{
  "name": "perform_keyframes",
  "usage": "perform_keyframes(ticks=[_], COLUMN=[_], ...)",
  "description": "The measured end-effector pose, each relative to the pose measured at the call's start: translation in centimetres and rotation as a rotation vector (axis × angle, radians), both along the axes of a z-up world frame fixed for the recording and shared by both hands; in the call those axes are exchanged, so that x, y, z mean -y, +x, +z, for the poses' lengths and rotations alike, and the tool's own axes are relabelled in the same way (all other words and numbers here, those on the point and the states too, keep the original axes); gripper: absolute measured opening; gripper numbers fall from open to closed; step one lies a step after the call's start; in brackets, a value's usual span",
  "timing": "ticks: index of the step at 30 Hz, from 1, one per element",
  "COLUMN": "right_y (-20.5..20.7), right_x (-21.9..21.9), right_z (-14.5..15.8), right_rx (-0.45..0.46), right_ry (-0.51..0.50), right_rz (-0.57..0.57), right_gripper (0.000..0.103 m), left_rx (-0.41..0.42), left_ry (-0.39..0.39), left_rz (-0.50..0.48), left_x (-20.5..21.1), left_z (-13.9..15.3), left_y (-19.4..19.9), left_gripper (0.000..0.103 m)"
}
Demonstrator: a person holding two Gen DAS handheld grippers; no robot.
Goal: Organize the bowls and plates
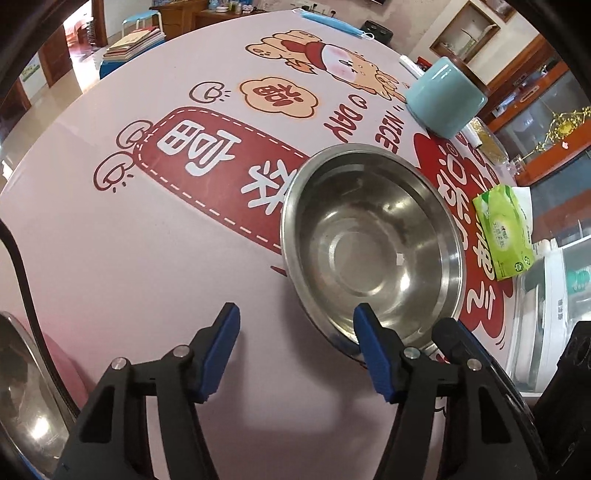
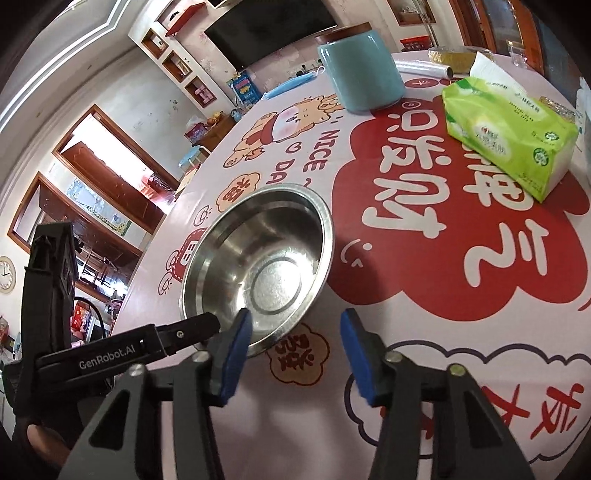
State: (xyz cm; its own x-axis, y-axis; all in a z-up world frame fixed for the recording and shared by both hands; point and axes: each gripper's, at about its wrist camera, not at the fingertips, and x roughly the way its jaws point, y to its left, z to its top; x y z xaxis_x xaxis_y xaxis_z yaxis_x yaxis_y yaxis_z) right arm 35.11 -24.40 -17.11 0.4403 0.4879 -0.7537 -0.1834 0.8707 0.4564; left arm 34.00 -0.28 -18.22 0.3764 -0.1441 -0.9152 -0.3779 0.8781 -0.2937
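Note:
A stainless steel bowl (image 1: 373,243) (image 2: 258,266) stands upright and empty on the printed pink and red tablecloth (image 1: 147,258). My left gripper (image 1: 295,332) is open at the bowl's near rim, with its right finger over the inside and its left finger outside above the cloth. My right gripper (image 2: 295,328) is open at another part of the rim, left finger inside the bowl and right finger outside. Neither gripper's pads press on the rim. Each gripper's black tip shows in the other view. A second steel dish (image 1: 26,387) lies at the lower left edge, mostly cut off.
A teal lidded jar (image 1: 443,99) (image 2: 362,70) stands beyond the bowl. A green tissue pack (image 1: 506,236) (image 2: 509,136) lies to the right near the table edge, with a cling film roll (image 2: 424,70) behind it. A blue face mask (image 1: 332,22) lies at the far edge.

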Motion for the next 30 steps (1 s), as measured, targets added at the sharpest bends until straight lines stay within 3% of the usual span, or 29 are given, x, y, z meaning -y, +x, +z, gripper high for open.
perform_keyframes(ticks=[7,13,30], right_y=[0.1,0.2,-2.0], right_x=[-0.1,-0.3,0.3], right_z=[-0.3,-0.3,2.3], right_rx=[0.013,0.010,0.020], right_ry=[0.010,0.020,0.000], right_rz=[0.004,0.012,0.026], right_gripper=[0.027,0.020,0.020], left_rx=[0.016,0.025,0.005], left_ry=[-0.022,-0.009,-0.045], left_rz=[-0.008,-0.037,-0.037], left_x=[0.2,1.0,1.6], left_z=[-0.2,0.0,2.5], left_y=[0.4,0.9,-1.8], left_gripper=[0.046,0.021,0.022])
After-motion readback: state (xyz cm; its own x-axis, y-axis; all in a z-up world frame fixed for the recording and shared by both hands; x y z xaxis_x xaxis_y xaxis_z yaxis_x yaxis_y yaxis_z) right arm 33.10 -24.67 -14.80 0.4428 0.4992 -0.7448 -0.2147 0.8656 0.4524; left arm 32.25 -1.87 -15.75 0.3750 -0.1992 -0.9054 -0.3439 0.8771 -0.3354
